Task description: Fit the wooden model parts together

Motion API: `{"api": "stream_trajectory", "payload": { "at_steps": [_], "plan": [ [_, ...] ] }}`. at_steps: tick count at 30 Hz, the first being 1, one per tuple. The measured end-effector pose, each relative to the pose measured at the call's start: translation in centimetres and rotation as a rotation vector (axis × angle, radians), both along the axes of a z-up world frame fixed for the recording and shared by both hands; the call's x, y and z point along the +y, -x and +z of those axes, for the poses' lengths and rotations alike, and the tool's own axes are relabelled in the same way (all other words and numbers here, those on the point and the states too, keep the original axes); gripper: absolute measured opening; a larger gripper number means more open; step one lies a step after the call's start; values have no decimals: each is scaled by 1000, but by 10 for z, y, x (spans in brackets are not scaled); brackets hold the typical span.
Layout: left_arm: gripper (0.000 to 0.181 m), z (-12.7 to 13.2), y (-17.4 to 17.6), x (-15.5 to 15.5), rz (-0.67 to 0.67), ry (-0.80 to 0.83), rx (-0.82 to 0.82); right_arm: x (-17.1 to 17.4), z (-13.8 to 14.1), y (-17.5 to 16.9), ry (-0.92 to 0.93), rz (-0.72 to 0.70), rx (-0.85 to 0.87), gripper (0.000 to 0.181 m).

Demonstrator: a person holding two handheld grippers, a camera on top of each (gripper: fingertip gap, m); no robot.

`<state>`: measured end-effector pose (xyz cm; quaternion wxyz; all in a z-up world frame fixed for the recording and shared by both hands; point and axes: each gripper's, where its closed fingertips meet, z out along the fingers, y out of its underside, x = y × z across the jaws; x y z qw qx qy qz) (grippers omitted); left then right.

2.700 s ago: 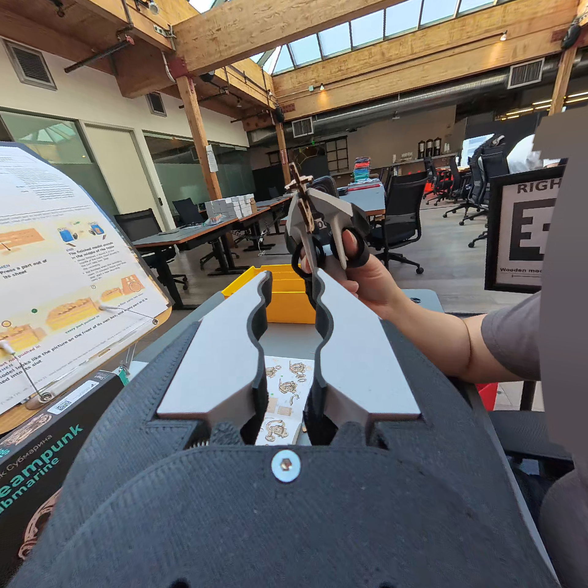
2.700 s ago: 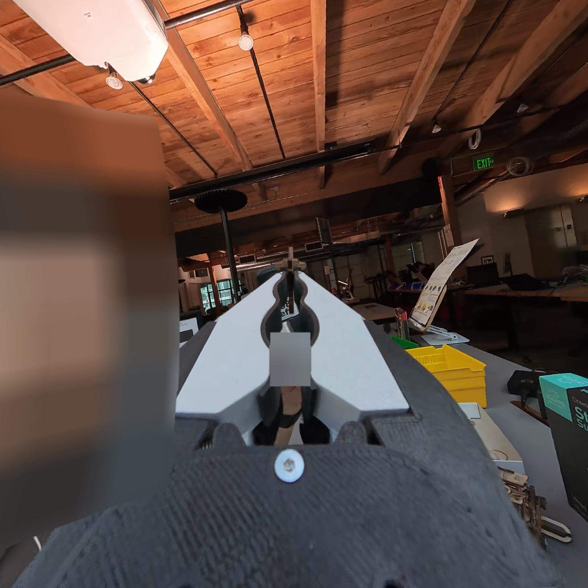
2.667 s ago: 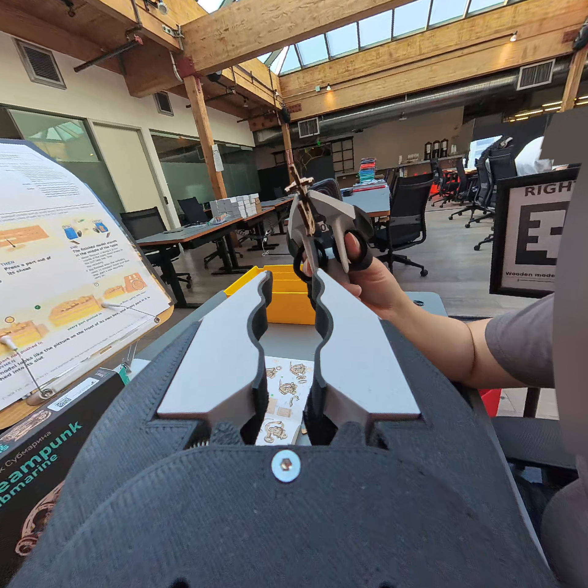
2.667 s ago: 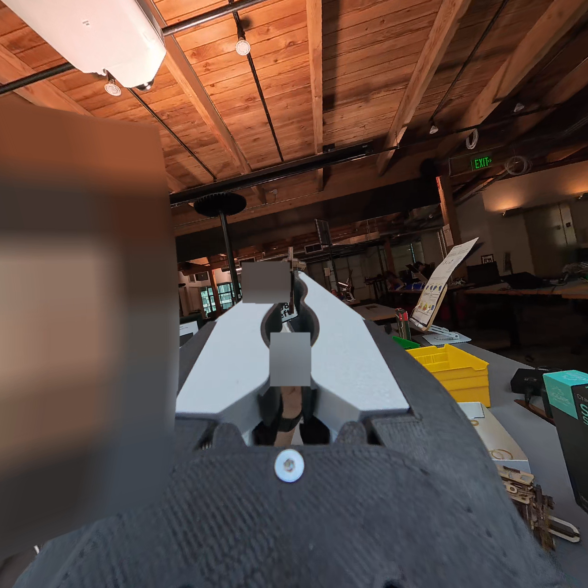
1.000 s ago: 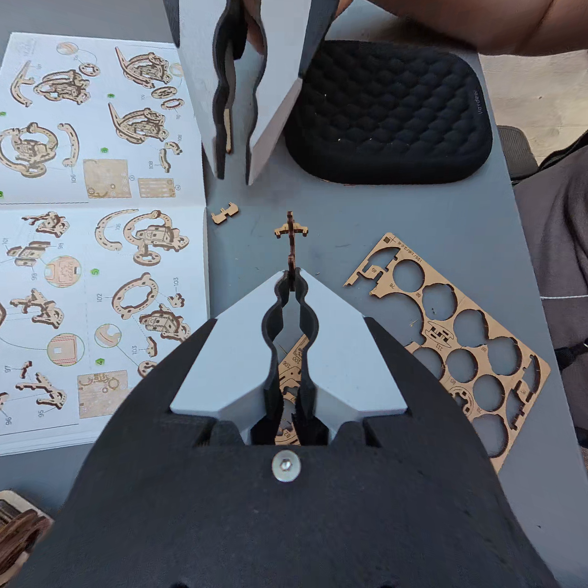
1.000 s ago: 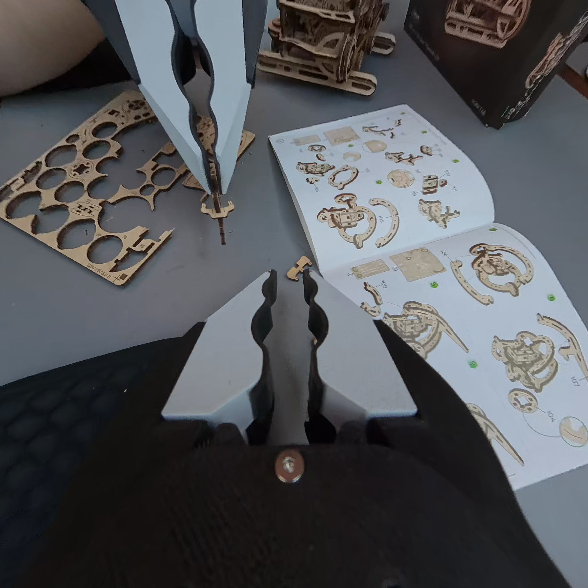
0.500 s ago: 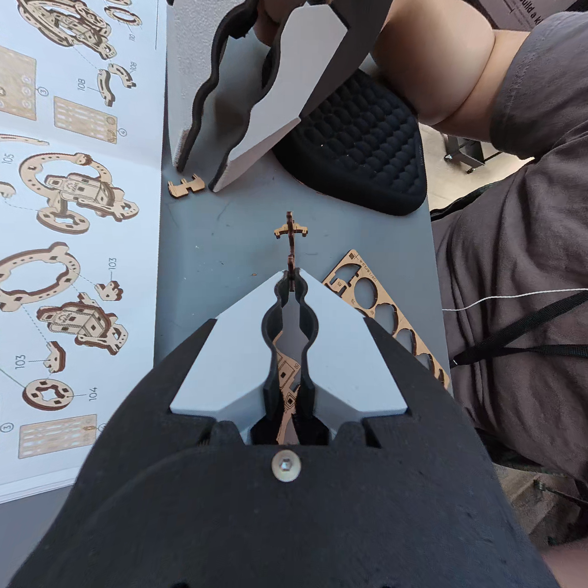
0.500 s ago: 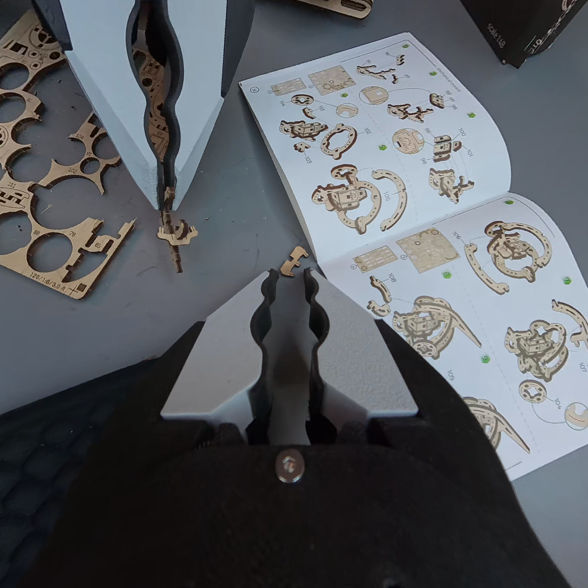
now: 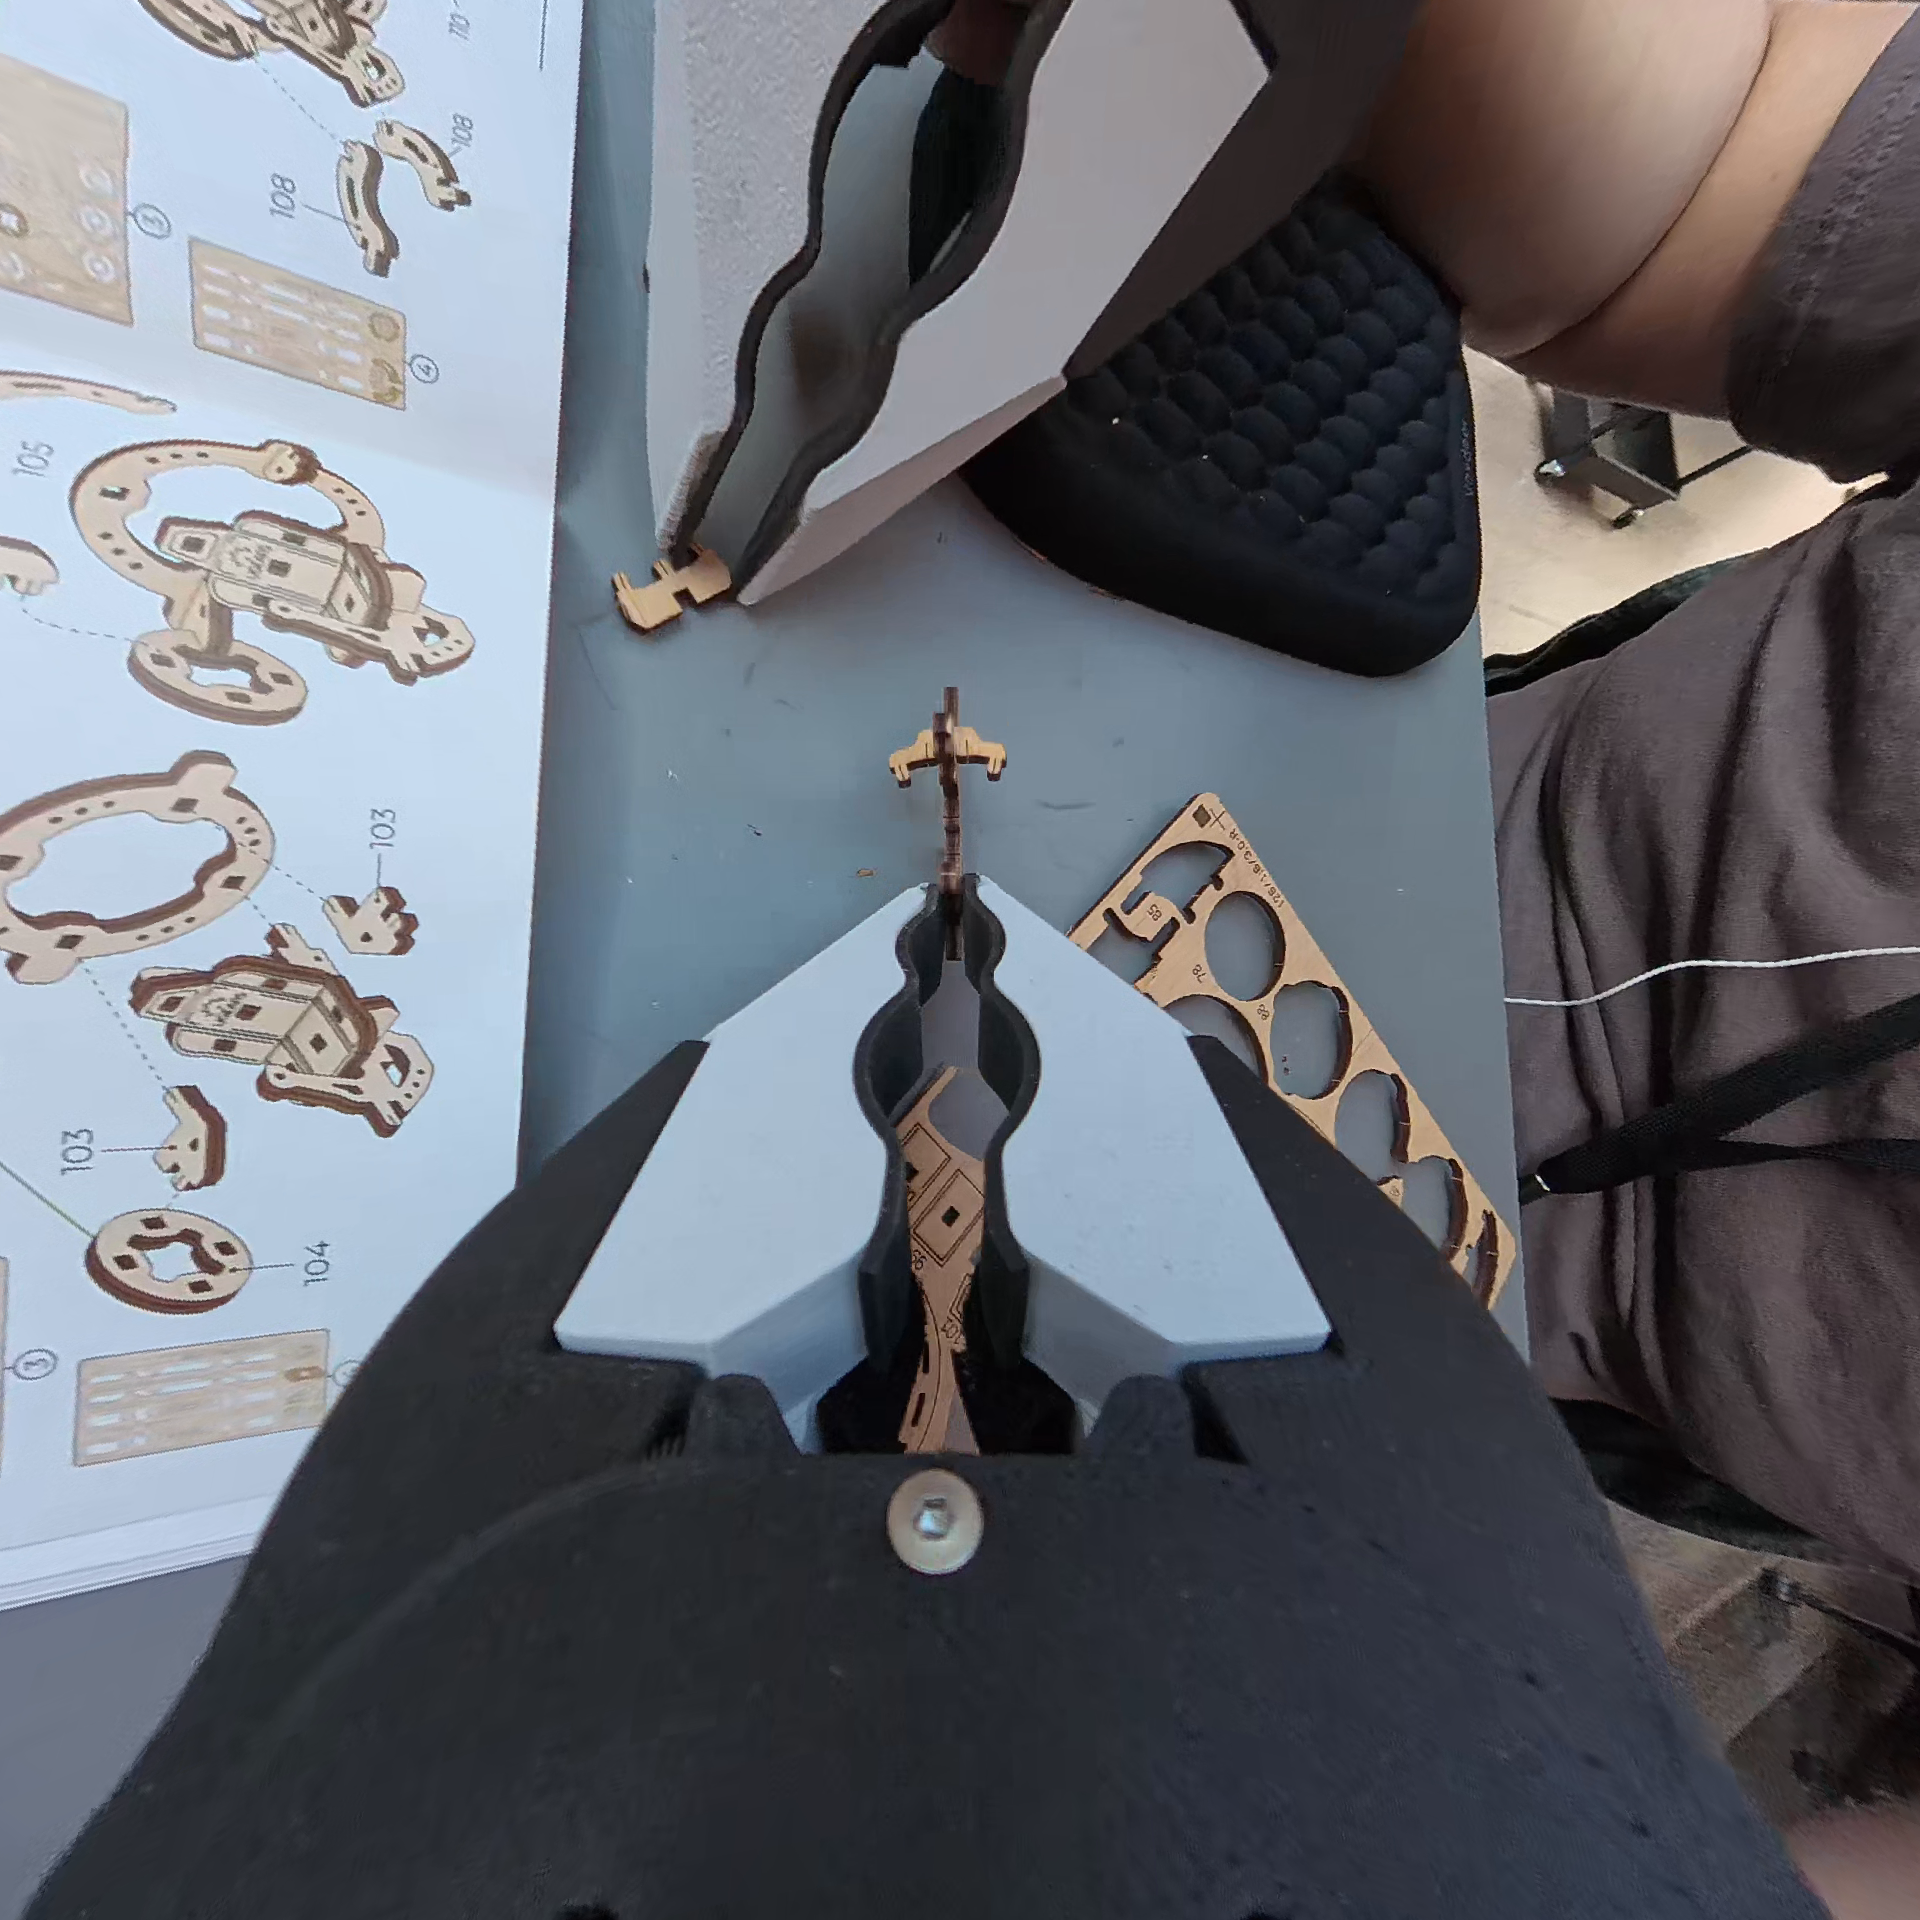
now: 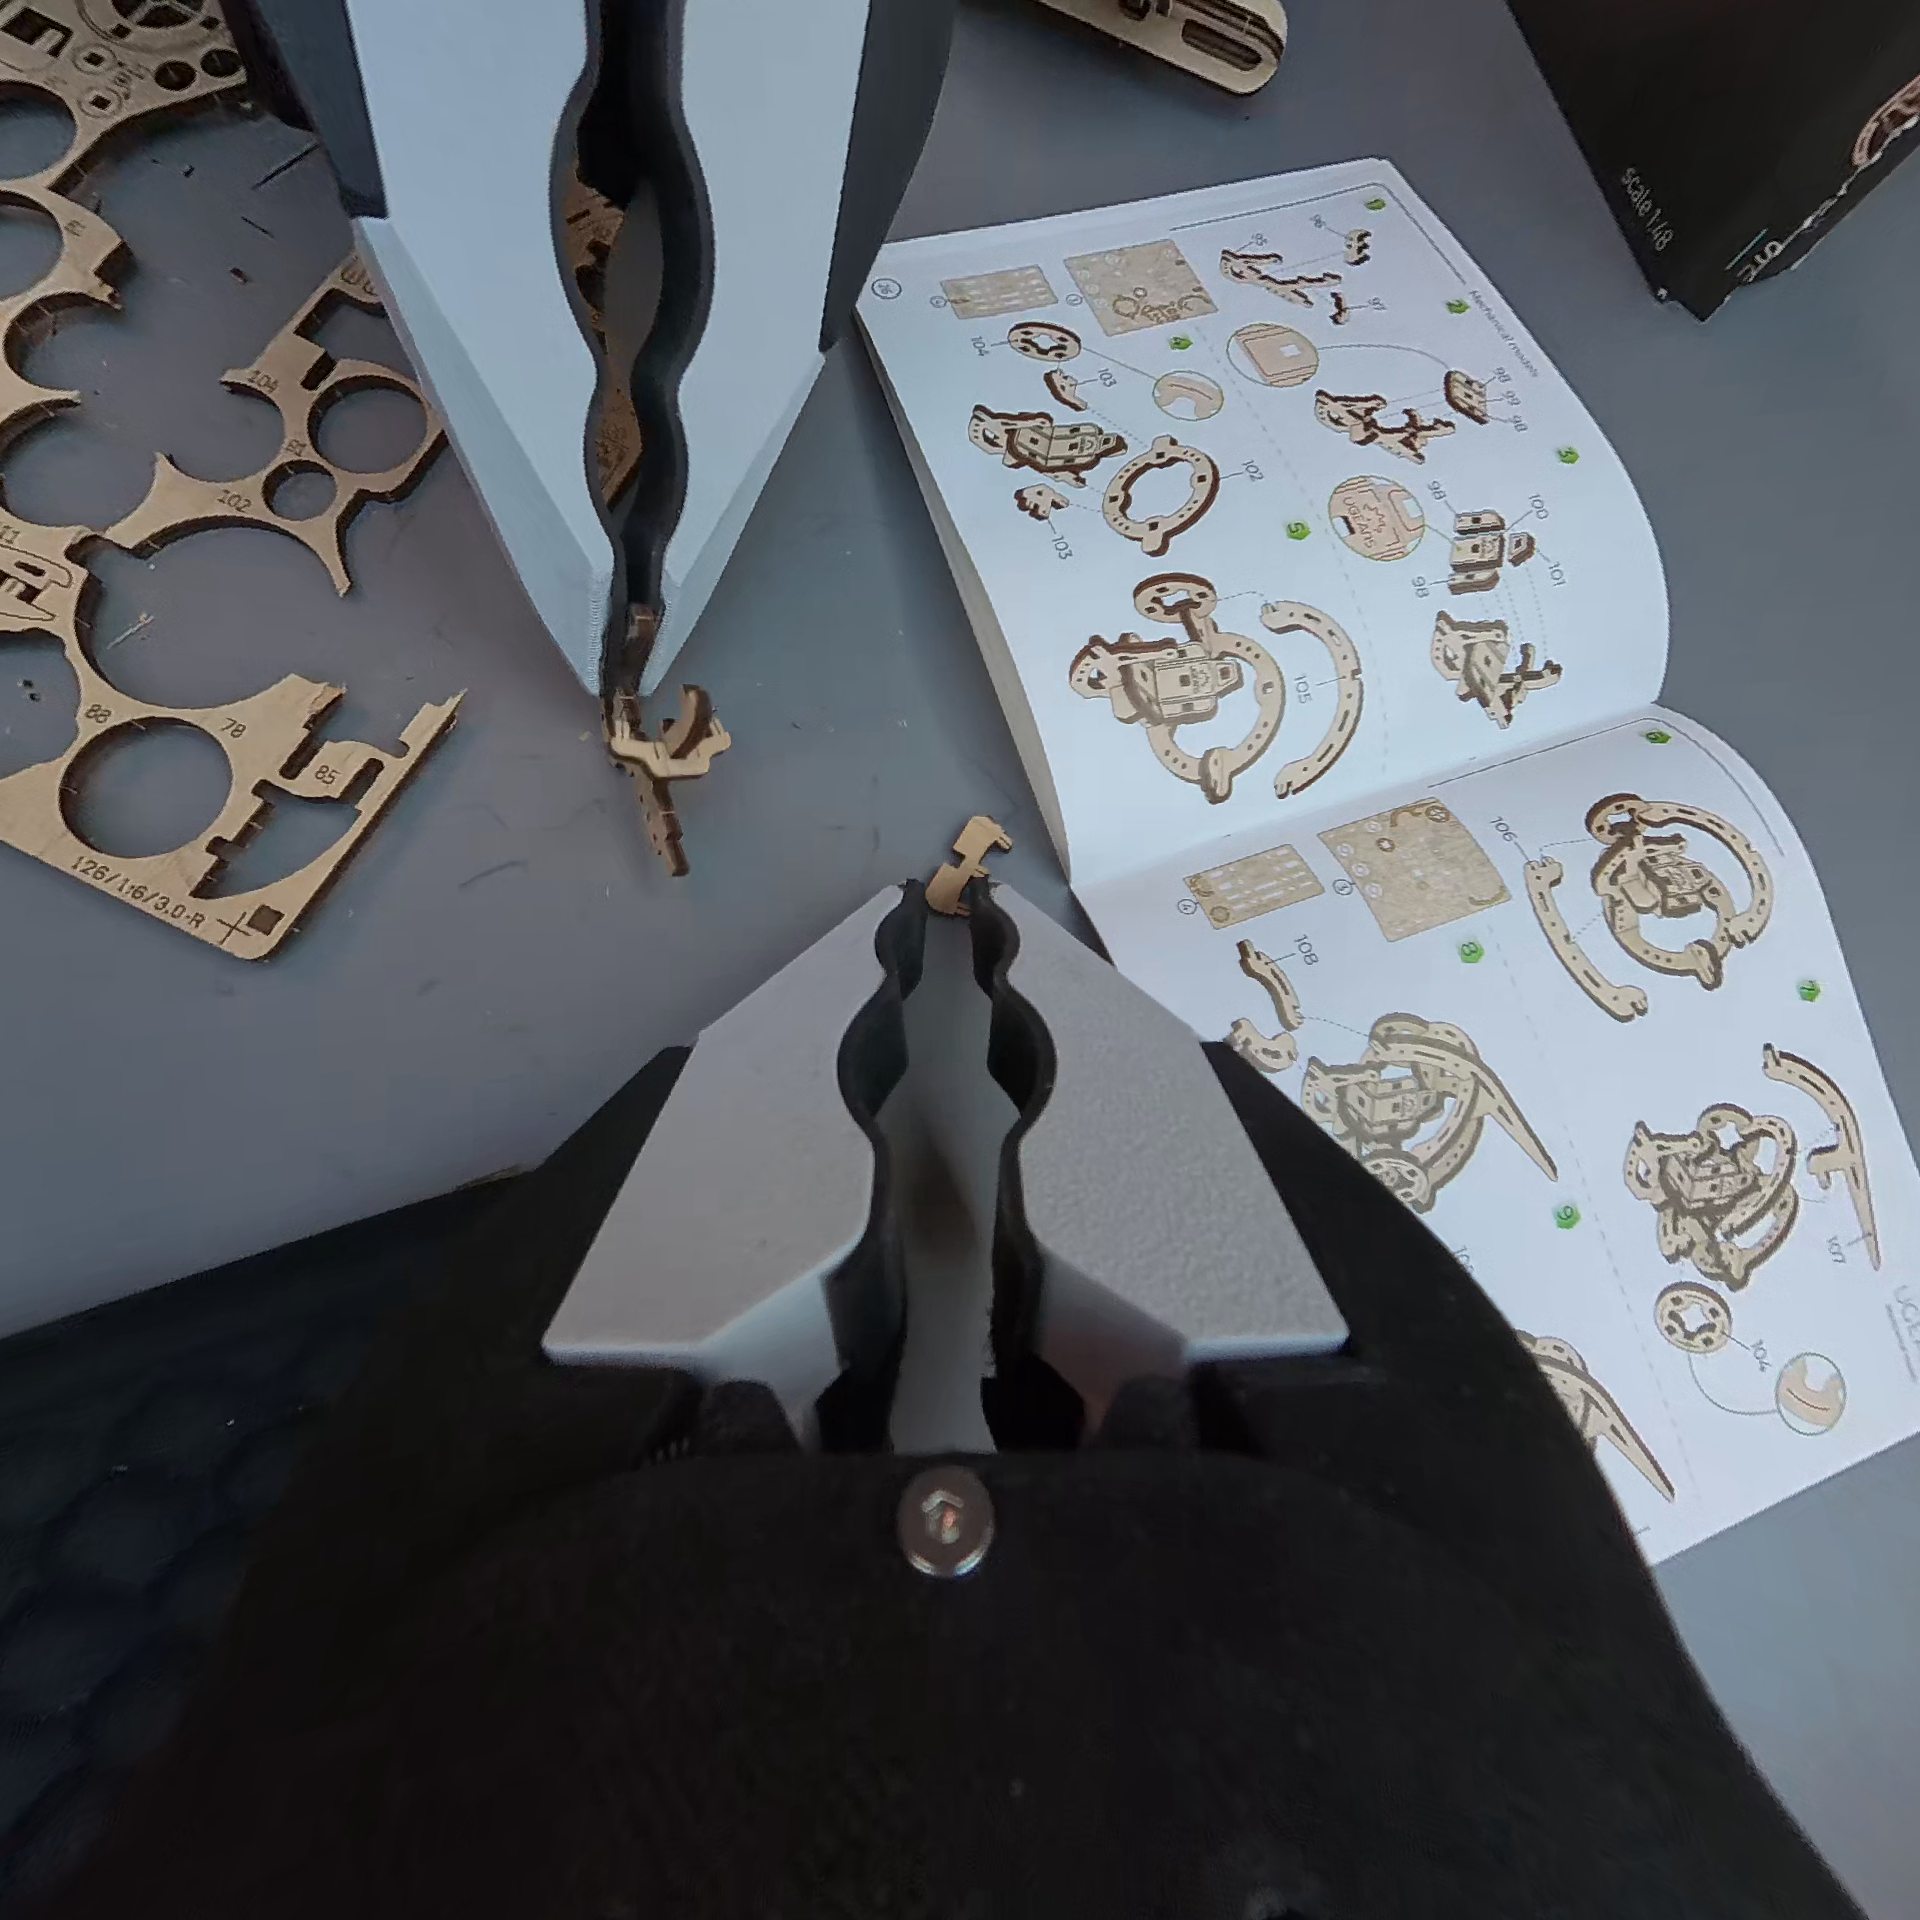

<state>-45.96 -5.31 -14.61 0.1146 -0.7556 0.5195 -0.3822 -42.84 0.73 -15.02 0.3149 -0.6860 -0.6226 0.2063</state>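
My left gripper (image 9: 948, 891) is shut on the stem of a small wooden assembly (image 9: 948, 764), a notched rod with a cross-shaped piece on it, held just above the grey table (image 9: 831, 675). It also shows in the right wrist view (image 10: 623, 686) with the assembly (image 10: 665, 764) hanging from its tips. My right gripper (image 10: 943, 894) is down at the table, its tips closed on a small notched wooden part (image 10: 966, 854) next to the booklet's edge. In the left wrist view the right gripper (image 9: 709, 569) pinches that part (image 9: 670, 594). The two held pieces are apart.
An open instruction booklet (image 10: 1351, 675) lies beside the part and also shows in the left wrist view (image 9: 260, 675). A punched-out wooden sheet (image 10: 156, 644) (image 9: 1299, 1039) lies on the other side. There is a black cushion pad (image 9: 1278, 468), a black box (image 10: 1766, 125) and the table edge by a person's lap (image 9: 1714, 935). Spacing between my two grippers at the tips: around 7 centimetres.
My right gripper has come down over the small notched part and its fingers have narrowed onto it. My left gripper, still holding the assembly, has shifted closer to the right one.
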Motion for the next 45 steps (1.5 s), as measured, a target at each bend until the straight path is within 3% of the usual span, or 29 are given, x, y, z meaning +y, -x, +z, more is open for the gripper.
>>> {"api": "stream_trajectory", "payload": {
  "at_steps": [3,7,11,14,18,24,32,43,45],
  "plan": [
    [4,-3,1,1,22,31,13,-8,3,1,-2,51,16,8],
    [23,2,1,7,47,-5,16,-16,12,1,24,102,83,8],
    [27,8,11,19,87,-85,52,-20,22,0,75,136,159,8],
    [27,21,14,33,135,-173,27,-25,33,-1,0,203,198,7],
    [26,51,-4,31,206,-68,-156,-34,50,2,-210,288,224,7],
    [22,64,-21,21,212,87,-279,-42,63,5,-414,344,209,7],
    [1,61,-24,15,173,95,-280,-50,65,11,-460,376,220,7],
    [0,61,-21,15,161,84,-275,-46,65,13,-490,359,223,8],
    [0,62,-18,19,173,53,-272,-29,66,-2,-467,280,181,13]
  ]
}}
